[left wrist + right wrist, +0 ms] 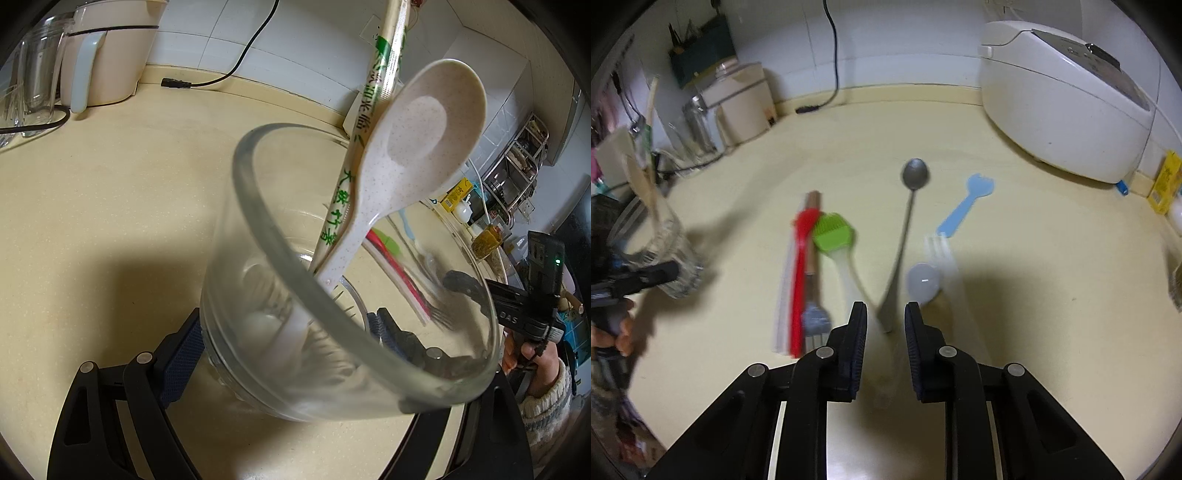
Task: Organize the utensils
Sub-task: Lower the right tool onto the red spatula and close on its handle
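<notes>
Closing on the long grey metal spoon (908, 236) needs centring: the right tool (885, 317) stands apart around its handle end. Left tool (284, 332) is clamped on the clear glass cup (343, 295).

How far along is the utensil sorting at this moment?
Done: a speckled white plastic spoon and wrapped bamboo chopsticks stand in the clear glass cup clamped by the left tongs. In hand: the right tongs straddle the long metal spoon. Left: green silicone brush, blue plastic spork.

Speckled white spoon (413, 147); green brush (833, 230); blue fork (964, 206).
</notes>
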`<state>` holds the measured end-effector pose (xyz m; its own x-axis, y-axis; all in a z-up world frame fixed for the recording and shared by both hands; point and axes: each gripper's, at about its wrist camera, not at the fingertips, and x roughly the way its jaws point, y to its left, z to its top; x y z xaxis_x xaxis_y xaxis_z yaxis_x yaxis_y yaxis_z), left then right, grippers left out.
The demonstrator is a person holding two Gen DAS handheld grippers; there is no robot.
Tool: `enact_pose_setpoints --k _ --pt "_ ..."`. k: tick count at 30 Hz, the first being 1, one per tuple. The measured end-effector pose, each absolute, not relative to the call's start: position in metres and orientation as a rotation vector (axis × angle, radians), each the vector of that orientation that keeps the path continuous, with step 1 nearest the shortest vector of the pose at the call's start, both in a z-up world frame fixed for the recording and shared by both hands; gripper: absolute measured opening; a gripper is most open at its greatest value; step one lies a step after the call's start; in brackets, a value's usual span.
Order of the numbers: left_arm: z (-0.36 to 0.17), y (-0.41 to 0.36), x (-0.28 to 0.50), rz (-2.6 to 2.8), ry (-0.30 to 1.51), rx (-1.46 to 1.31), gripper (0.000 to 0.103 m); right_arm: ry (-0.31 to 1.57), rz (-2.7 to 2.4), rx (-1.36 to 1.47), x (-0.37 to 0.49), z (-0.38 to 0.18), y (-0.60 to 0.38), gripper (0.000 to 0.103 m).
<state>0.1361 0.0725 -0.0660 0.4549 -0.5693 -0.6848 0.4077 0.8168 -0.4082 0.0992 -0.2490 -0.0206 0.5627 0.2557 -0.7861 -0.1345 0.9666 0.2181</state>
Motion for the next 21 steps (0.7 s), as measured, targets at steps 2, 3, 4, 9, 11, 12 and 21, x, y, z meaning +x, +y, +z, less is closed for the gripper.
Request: enact_pose_setpoints --k 2,3,4,9,11,12,21 --pt "-0.066 0.072 0.136 -0.607 0.918 -0.196 0.090 0.941 0.260 0.155 0.099 -0.019 -0.245 0.021" --pt "-0.066 0.073 0.136 -0.607 0.918 -0.196 0.090 0.938 0.278 0.155 0.101 -0.017 -0.241 0.021" --pt "-0.066 0.073 0.136 -0.607 0.918 -0.196 0.090 0.937 0.288 0.155 0.102 -0.016 -0.238 0.021" --pt "-0.066 0.073 0.136 -0.607 0.918 -0.196 0.090 0.944 0.351 0.154 0.119 -0.012 -0.216 0.021" --pt "-0.066 0.073 0.136 -0.607 0.918 -0.196 0.090 0.948 0.358 0.133 0.129 -0.012 -0.206 0.021" --pt "-0.066 0.073 0.136 -0.607 0.918 -0.196 0.090 0.952 0.369 0.121 0.137 -0.012 -0.199 0.021" --pt "-0.066 0.073 0.136 -0.607 0.918 -0.196 0.090 0.998 0.354 -0.013 0.191 -0.020 -0.150 0.022"
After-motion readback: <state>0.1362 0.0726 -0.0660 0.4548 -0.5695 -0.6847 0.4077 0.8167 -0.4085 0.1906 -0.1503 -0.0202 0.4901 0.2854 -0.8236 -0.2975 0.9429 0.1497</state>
